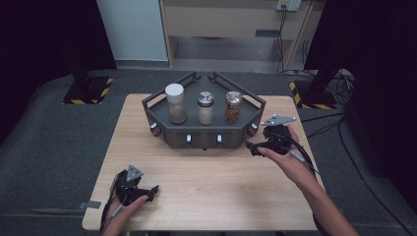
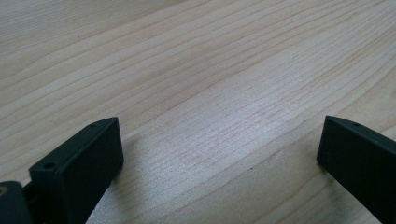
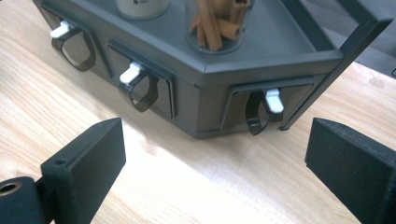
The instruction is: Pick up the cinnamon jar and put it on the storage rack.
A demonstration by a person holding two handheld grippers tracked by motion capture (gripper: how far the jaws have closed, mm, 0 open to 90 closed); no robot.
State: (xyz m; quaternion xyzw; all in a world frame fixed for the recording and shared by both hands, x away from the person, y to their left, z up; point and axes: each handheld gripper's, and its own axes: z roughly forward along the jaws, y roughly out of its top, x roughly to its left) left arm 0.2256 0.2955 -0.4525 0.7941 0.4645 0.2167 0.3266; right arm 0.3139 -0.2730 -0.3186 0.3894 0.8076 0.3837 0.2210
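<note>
Left gripper (image 1: 147, 192) sits low at the near left of the light wooden table (image 1: 206, 196), jaws spread wide, nothing between them; left gripper view has bare wood grain (image 2: 210, 93) under it. Farther out on the right, the right gripper (image 1: 253, 147), hand-held, is just off the front right corner of the dark grey hexagonal organiser tray with small drawers (image 1: 167, 130), jaws released and wide, not touching it. In the right gripper view the gripper (image 3: 215, 154) faces the corner drawer with a curved dark translucent loop handle and white tab (image 3: 261, 109), near but clear of the jaws; two more drawers of the same kind (image 3: 140, 86) run along the front to the left. On the tray top stand three jars in a row: a white-lidded jar of brown powder (image 1: 175, 103) at left, a metal-lidded jar of pale powder (image 1: 205, 108) in the middle, a glass jar of cinnamon sticks (image 1: 233, 106) at right, nearest the right gripper.
</note>
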